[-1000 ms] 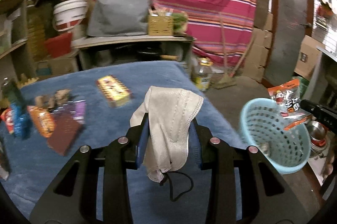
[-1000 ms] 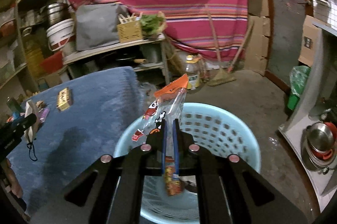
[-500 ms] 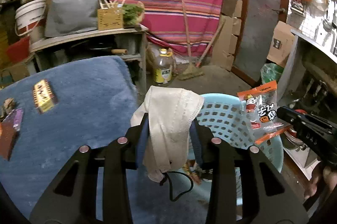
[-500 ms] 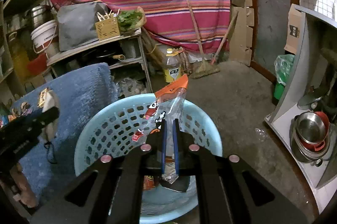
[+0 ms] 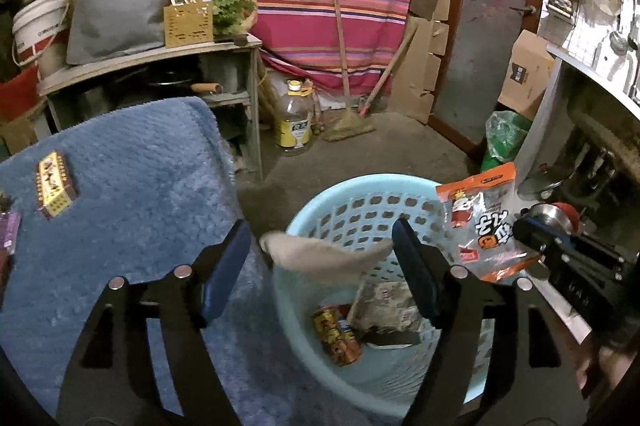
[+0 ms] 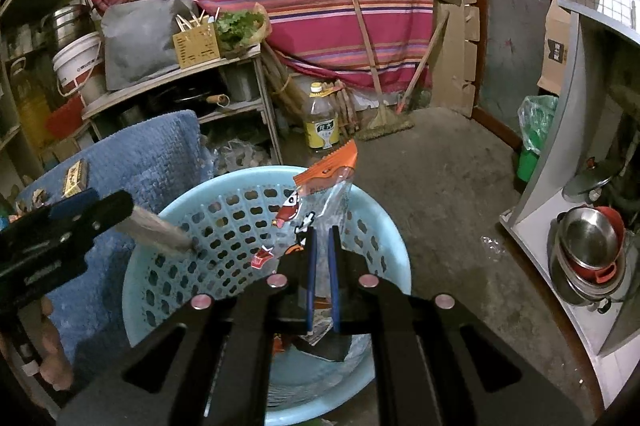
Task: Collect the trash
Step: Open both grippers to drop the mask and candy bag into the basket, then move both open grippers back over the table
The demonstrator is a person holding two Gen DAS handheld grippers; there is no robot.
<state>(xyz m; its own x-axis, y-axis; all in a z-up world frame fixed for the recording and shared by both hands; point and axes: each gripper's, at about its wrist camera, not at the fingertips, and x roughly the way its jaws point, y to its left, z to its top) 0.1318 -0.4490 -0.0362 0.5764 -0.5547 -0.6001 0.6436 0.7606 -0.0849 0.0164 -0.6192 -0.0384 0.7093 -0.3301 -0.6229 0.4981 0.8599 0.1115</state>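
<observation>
Desk [image 5: 120,186] at left under blue fleece, one yellow box [image 5: 54,184] left on it. Left gripper [image 5: 320,266] over the near rim of the pale blue basket [image 5: 360,186], jaws opening, pads clear of the cloth. Face mask [image 5: 324,256] blurred between them, apparently falling, long axis roughly crosswise between the two jaws, one end over the rim, the other over the basket's inside. Basket on the floor just beside the desk, wrappers already at its bottom. Right gripper [image 6: 322,278] clamped tight on the lower part of an orange snack packet [image 6: 320,194], held upright over the basket, long axis vertical, orange seal end uppermost.

Risks, judged: mask catching on the rim or slipping down between basket and desk, since released close to the near edge. Packet tall and light, likely to tip outward over the rim if let go while high.
</observation>
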